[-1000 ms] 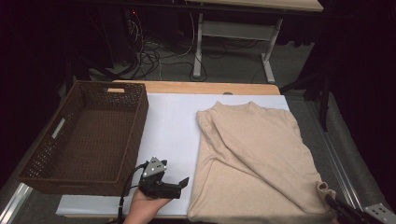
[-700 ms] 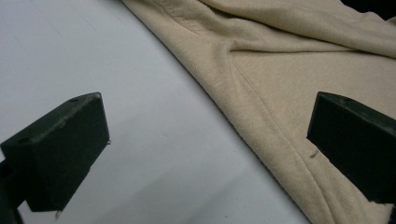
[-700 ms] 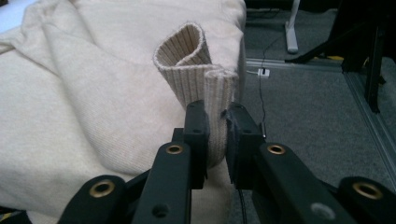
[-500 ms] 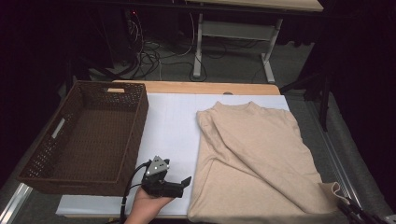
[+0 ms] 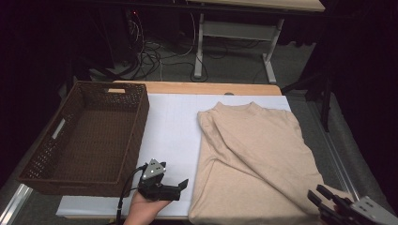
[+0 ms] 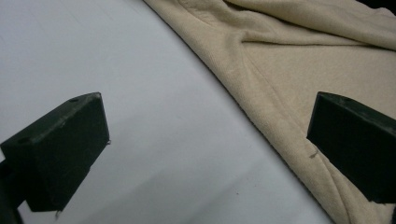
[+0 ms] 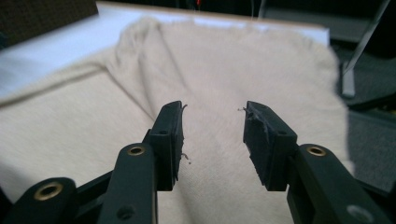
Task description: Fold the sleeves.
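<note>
Fingers [image 7: 170, 140] of both grippers stand apart and empty, right ones just opening above the sweater [image 5: 256, 159].

Dim lab, cable tangle [image 5: 150, 56] on floor, metal-legged workbench [image 5: 234, 33]

On the counter [image 5: 173, 122], the wicker basket [image 5: 89, 136] lies at nine o'clock and the folded sweater [image 5: 253, 154] at three, with bare counter between them.
</note>
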A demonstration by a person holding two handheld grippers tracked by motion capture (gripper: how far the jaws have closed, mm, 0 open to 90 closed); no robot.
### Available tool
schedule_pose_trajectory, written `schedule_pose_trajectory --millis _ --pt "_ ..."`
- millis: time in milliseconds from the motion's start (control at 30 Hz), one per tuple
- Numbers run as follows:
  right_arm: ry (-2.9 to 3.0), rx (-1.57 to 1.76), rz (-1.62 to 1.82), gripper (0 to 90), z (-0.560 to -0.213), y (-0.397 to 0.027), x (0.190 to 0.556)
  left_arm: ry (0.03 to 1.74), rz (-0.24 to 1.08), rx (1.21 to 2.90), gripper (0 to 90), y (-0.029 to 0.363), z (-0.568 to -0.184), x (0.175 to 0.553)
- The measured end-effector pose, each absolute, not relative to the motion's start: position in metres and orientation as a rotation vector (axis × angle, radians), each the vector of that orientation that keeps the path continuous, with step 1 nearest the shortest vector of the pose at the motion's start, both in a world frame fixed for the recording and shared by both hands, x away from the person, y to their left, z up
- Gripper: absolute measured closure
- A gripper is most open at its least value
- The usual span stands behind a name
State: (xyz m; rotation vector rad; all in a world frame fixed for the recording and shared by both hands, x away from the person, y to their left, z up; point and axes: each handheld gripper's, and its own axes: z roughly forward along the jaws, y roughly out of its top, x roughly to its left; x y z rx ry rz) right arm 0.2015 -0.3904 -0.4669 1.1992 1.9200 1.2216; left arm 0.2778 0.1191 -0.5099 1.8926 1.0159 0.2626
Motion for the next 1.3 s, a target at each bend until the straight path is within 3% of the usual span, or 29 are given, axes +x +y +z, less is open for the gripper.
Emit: schedule_pose_trajectory --millis 233,300,333,367,400,467,733,1000,1067,1133,1300 --pt "2.013 1.337 0.991 43.5 -0.504 -0.404 0.252 1.027 0.262 1.896 0.0 0.121 -0.511 0.275" --pt "2.029 1.375 0.960 42.9 -0.510 -0.410 0.258 1.019 0.256 1.904 0.0 0.120 -0.512 0.275" --pt "2.030 1.382 0.961 46.7 -0.512 -0.411 0.260 1.019 0.256 1.904 0.0 0.120 -0.512 0.275" --pt "2.029 1.380 0.948 59.5 -0.511 -0.412 0.260 1.010 0.236 1.914 0.0 0.118 -0.513 0.275" --pt "2.029 1.380 0.948 59.5 -0.511 -0.412 0.260 1.005 0.214 1.914 0.0 0.115 -0.513 0.276" --pt "2.040 1.378 0.964 78.1 -0.510 -0.413 0.259 0.994 0.182 1.910 3.2 0.109 -0.512 0.278" --pt "1.950 1.370 0.988 85.7 -0.500 -0.426 0.259 0.899 0.188 1.999 28.2 0.062 -0.513 0.299" --pt "1.862 1.432 0.983 82.9 -0.502 -0.447 0.260 0.876 0.218 2.051 38.6 0.020 -0.511 0.328" --pt "1.873 1.436 1.015 72.2 -0.503 -0.449 0.259 0.893 0.237 2.080 40.8 0.010 -0.512 0.338" --pt "1.879 1.422 1.033 67.8 -0.501 -0.446 0.257 0.902 0.271 2.112 40.8 0.002 -0.512 0.345" --pt "1.884 1.378 1.073 65.0 -0.493 -0.437 0.250 0.942 0.334 2.181 41.9 -0.015 -0.516 0.359"
